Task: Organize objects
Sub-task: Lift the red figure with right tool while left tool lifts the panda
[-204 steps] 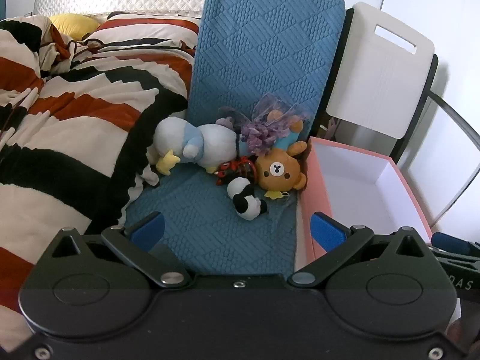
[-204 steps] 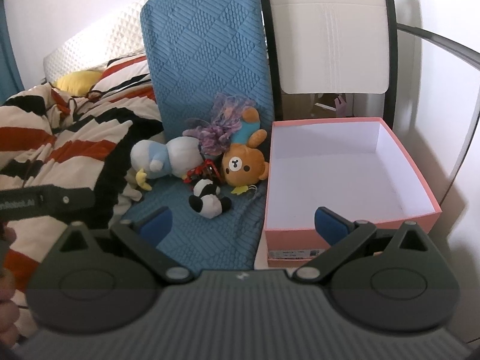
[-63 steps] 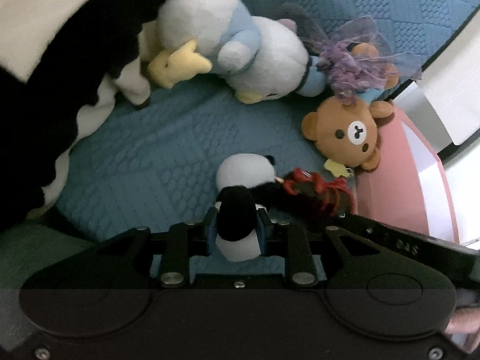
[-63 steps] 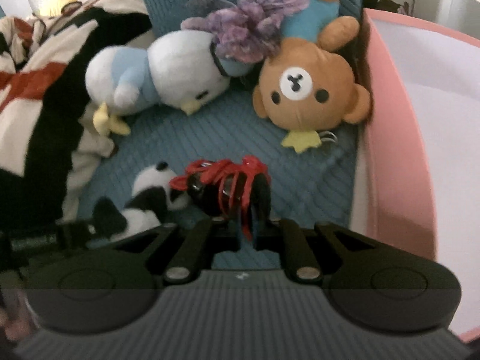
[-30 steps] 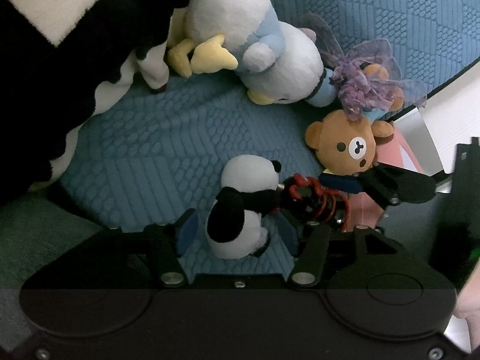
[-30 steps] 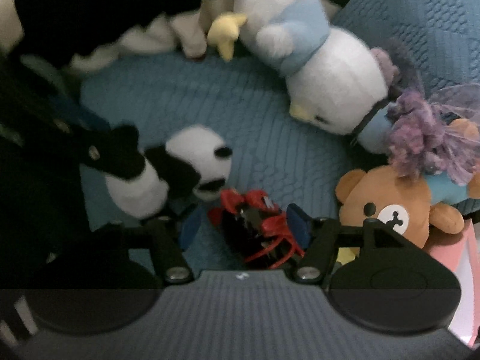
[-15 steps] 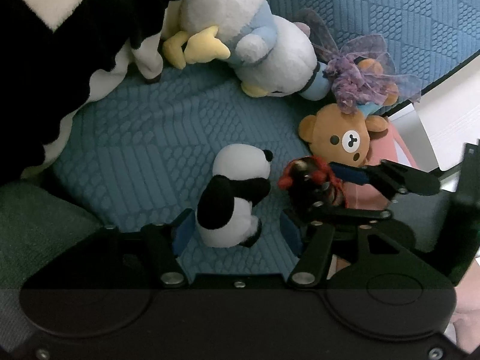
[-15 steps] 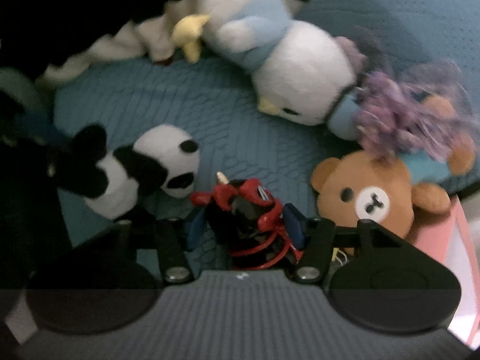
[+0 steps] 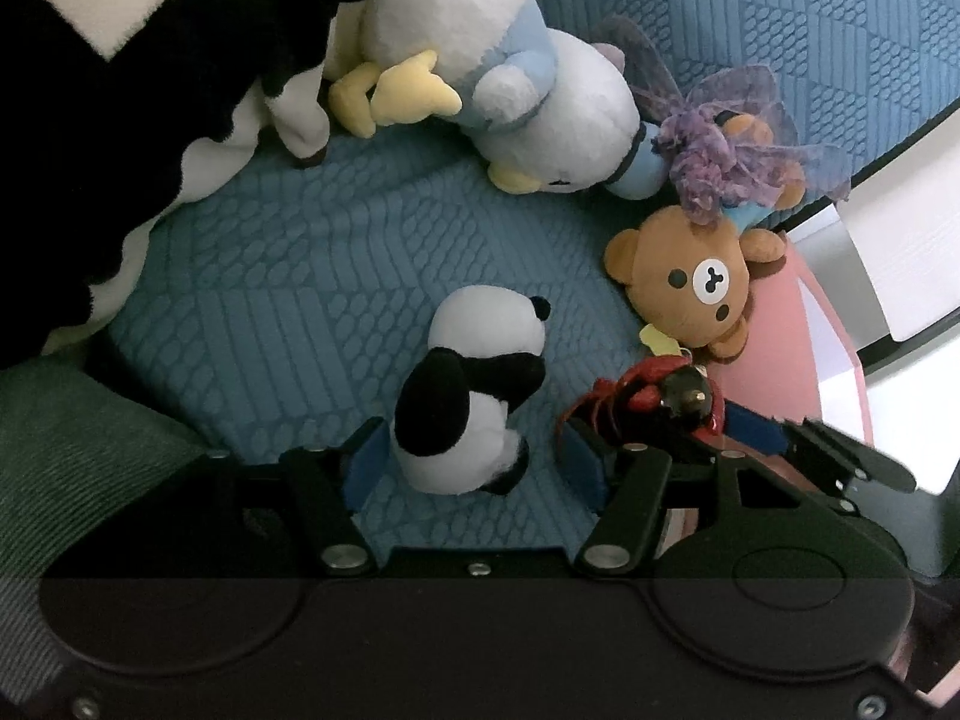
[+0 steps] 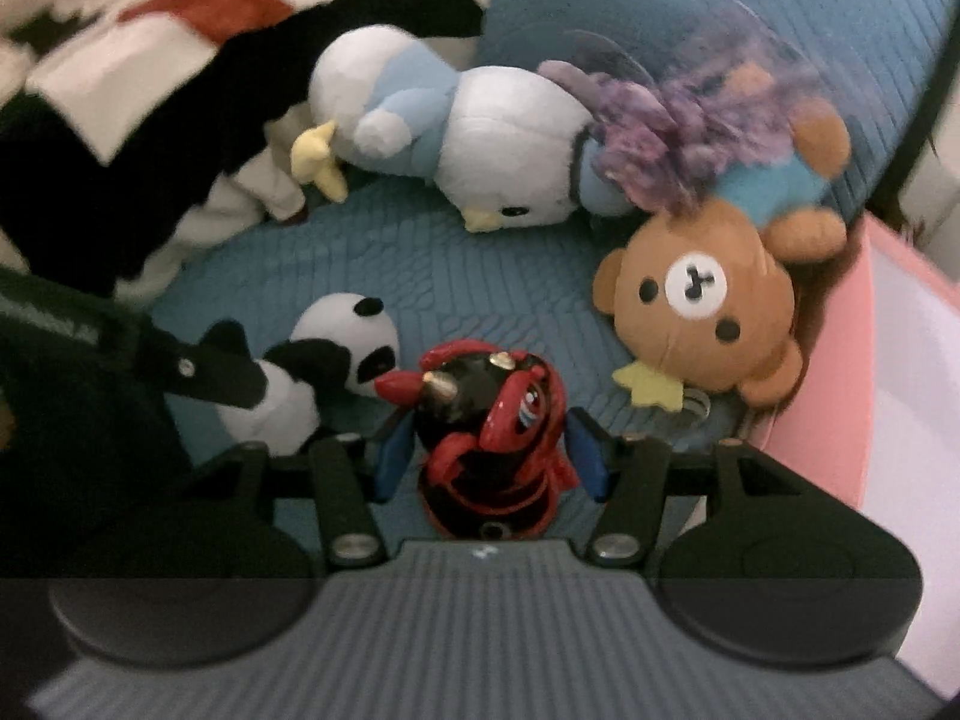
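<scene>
Toys lie scattered on a blue quilted mat (image 9: pixel 288 300) beside a striped blanket (image 10: pixel 120 60). In the left wrist view the left gripper (image 9: pixel 474 468) has its jaws apart around a small panda plush (image 9: pixel 474 384), whose white rump sits between the blue pads with a gap on each side. In the right wrist view the right gripper (image 10: pixel 489 462) also has its jaws apart, straddling a black and red figurine (image 10: pixel 492 426) that stands upright on the mat without touching either pad. The figurine is just beside the panda's face. A brown bear plush (image 10: pixel 702 312) lies near the figurine, against the wall of a pink box (image 10: pixel 840 372) at the right edge. Above the bear a doll with purple hair (image 9: pixel 720 150) rests, touching a large white and light blue duck plush (image 9: pixel 510 84), which lies on its side with its yellow feet toward the blanket. The right wrist view is somewhat blurred.
</scene>
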`<move>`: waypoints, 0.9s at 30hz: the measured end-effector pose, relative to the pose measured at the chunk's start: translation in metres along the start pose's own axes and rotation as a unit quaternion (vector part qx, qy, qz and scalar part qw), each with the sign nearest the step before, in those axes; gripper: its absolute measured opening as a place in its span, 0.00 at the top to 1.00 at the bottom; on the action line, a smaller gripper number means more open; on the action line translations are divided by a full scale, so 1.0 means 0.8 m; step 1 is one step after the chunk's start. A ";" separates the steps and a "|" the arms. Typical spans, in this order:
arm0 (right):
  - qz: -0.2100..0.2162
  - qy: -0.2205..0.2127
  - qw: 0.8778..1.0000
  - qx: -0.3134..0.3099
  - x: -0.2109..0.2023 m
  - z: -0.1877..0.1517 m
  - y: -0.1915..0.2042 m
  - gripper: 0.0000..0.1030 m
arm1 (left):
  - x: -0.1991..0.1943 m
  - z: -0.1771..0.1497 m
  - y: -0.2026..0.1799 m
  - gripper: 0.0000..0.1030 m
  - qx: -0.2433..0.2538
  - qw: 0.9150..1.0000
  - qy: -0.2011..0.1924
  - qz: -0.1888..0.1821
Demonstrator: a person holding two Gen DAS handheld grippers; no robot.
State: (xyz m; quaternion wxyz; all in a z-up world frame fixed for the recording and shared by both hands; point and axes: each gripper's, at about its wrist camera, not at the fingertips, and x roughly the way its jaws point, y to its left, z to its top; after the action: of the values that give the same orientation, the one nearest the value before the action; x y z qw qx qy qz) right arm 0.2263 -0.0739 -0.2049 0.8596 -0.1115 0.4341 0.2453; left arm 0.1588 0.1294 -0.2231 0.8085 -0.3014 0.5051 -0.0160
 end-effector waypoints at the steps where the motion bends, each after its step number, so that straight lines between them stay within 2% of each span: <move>1: 0.003 -0.004 1.000 0.021 -0.001 -0.004 -0.004 0.44 | 0.002 0.000 -0.001 0.41 0.003 1.000 0.001 0.001; 3: 0.010 -0.013 0.998 0.055 -0.001 -0.012 -0.009 0.44 | 0.006 0.001 -0.003 0.42 0.010 1.000 0.004 0.004; 7: -0.004 -0.028 0.997 0.071 0.000 -0.026 -0.004 0.43 | 0.012 0.003 -0.008 0.42 0.030 0.999 0.010 0.015; 11: 0.000 -0.038 0.993 0.112 0.007 -0.039 -0.012 0.42 | 0.024 0.003 -0.008 0.42 0.037 0.999 0.020 0.027; 14: 0.005 -0.043 0.990 0.137 0.014 -0.045 -0.018 0.42 | 0.032 0.005 -0.008 0.49 0.045 0.998 0.023 0.036; 20: 0.006 -0.039 0.988 0.149 0.040 -0.049 -0.016 0.42 | 0.045 0.009 -0.013 0.53 0.059 0.997 0.033 0.043; 27: -0.008 -0.046 0.986 0.163 0.042 -0.052 -0.014 0.44 | 0.053 0.008 -0.021 0.57 0.075 0.996 0.011 0.053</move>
State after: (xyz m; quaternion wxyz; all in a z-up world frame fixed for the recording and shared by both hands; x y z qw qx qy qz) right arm 0.2201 -0.0892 -0.2571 0.8872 0.0378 0.4275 0.1695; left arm 0.1897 0.1049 -0.2472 0.8227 -0.2128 0.5270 -0.0144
